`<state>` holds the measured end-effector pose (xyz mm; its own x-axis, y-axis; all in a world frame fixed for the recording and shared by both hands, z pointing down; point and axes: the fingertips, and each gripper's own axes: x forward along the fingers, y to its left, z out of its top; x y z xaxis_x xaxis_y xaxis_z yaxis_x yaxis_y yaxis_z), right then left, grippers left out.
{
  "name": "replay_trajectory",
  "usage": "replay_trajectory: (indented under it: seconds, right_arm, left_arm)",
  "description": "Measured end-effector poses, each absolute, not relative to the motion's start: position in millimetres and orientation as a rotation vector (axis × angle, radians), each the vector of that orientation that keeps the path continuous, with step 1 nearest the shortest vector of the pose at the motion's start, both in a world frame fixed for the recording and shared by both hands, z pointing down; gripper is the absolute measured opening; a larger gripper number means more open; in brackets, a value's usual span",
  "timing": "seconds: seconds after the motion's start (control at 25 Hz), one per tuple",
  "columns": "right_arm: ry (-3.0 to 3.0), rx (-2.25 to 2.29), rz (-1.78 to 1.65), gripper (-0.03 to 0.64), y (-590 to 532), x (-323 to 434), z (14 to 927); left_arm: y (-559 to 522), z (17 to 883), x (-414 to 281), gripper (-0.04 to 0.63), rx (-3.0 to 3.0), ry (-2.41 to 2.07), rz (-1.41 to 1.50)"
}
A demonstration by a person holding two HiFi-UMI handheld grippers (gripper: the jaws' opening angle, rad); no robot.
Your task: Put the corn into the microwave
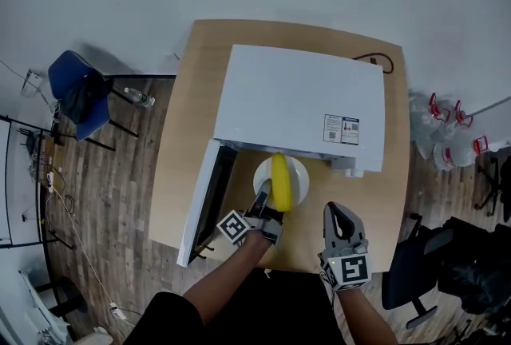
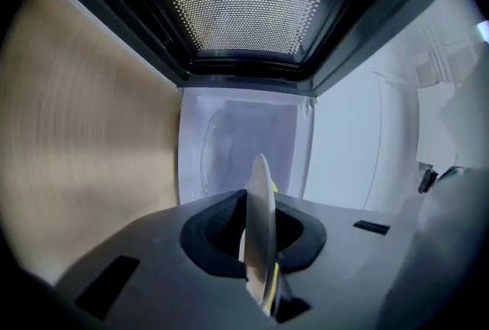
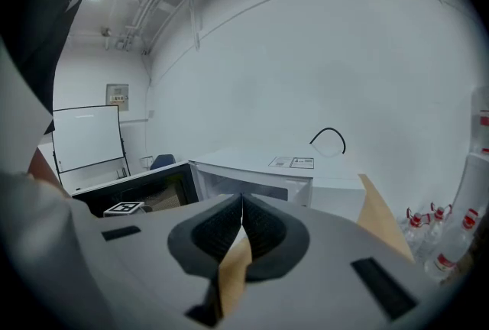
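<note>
Wood table [image 1: 184, 136] w/ a white microwave [image 1: 295, 100], its door [image 1: 204, 200] open.

Head view: left gripper [image 1: 263, 196] pinches the rim of a white plate [image 1: 299, 172]. The corn [image 1: 279, 180] lies on the plate, just past the fingertips, in front of the microwave's mouth. Right gripper [image 1: 339, 212] is near, off to the side.

Left gripper view: jaws tight on the plate's edge.

Right gripper view: jaws closed together, nothing btw them.
</note>
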<state>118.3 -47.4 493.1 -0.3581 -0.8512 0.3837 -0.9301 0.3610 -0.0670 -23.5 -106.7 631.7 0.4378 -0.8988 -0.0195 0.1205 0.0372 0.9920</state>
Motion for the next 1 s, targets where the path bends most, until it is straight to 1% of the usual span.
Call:
replay_trajectory:
  seconds: [0.44, 0.8, 1.0]
  right_arm:
    - [-2.372, 1.612, 0.385, 0.06, -67.7, 128.4, 503.6]
    - [-2.403, 1.541, 0.414, 0.061, -71.2, 112.7, 511.2]
    - [-2.39, 1.54, 0.421, 0.06, -71.4, 120.4, 510.1]
  left_arm:
    - [-157.7, 668.5, -30.2, 0.025, 1.347, -0.88, -0.906]
    - [-178.1, 699.7, -27.3, 0.025, 1.291, -0.97, -0.9]
    - [-185.4, 711.1, -19.7, 0.025, 1.273, -0.997, -0.871]
